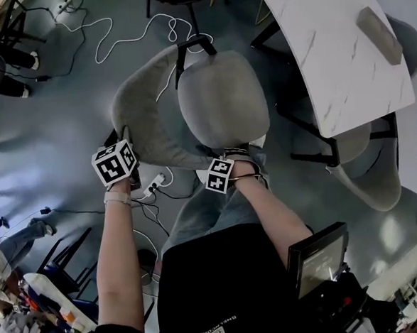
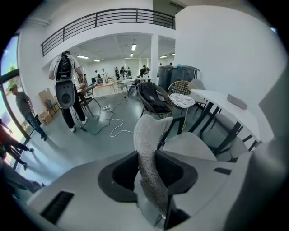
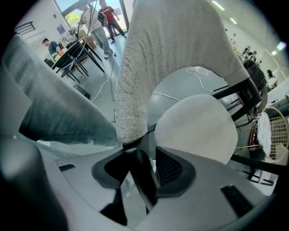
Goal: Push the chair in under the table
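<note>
A grey upholstered chair stands in front of me, its round seat (image 1: 221, 97) ringed by a curved backrest (image 1: 142, 117). At the upper right is the white marble table (image 1: 329, 54). My left gripper (image 1: 123, 141) grips the backrest's left rim; in the left gripper view the fabric edge (image 2: 149, 171) fills the gap of the left gripper (image 2: 147, 170). At the near right end of the backrest my right gripper (image 1: 233, 156) points down. In the right gripper view a black frame bar (image 3: 141, 173) under the fabric (image 3: 131, 90) runs between the pads of the right gripper (image 3: 142, 170).
A second grey chair (image 1: 369, 169) is tucked under the table's near end, and a grey block (image 1: 379, 26) lies on the top. White cables (image 1: 113, 30) and a power strip (image 1: 155, 185) trail over the floor. People and black chairs (image 2: 153, 97) stand farther off.
</note>
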A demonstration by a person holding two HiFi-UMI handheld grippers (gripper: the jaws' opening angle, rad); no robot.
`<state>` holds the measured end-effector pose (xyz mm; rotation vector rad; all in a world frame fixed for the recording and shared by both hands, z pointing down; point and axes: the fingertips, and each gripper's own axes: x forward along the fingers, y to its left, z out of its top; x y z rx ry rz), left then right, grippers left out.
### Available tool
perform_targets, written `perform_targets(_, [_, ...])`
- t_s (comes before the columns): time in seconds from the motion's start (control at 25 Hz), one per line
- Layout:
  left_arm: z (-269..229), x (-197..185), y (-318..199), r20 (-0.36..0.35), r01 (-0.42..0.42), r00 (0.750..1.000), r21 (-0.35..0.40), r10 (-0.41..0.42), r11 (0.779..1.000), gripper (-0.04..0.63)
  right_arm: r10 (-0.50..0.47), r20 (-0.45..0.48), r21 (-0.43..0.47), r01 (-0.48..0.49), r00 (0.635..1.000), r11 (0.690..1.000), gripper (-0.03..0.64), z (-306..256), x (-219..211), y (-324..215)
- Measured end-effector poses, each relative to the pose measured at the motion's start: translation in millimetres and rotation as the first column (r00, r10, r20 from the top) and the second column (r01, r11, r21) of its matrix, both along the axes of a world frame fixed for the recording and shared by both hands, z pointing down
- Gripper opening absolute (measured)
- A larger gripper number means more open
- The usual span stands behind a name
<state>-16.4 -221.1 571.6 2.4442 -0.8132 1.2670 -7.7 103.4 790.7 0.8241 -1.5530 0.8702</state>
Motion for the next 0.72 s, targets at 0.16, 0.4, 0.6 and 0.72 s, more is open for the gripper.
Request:
perform_targets(0.16, [4.2,-1.5,0.4,0.038,0.020,0.999,-0.010,-0.020,1.000,0.118,-0.024,0.020,-0.007,0.024,1.000,1.000,0.161,1.2,-2.7,2.1])
perform_targets(0.4, [3.4,5.6,0.0,0.028,0.060,0.998,-0.066,-0.058,0.996,0.110,-0.034,0.039,-0.003,0.035,0.999,0.999,0.160,1.5,4.9,2.3])
perform_targets(0.6, [2.3,35.5,7.2,-0.003,0.059,0.998,-0.054,-0.060,0.997,0.109,-0.050,0.024,0.012,0.049,0.998,0.999,0.161,-0.1,39.5,9.0])
perform_targets(0.72, [1.6,58.5,8.2,0.000,0.053,0.999,-0.056,-0.053,0.997,0.109,-0.043,0.020,0.004,0.043,0.999,0.999,0.161,0.1,62.4,10.6])
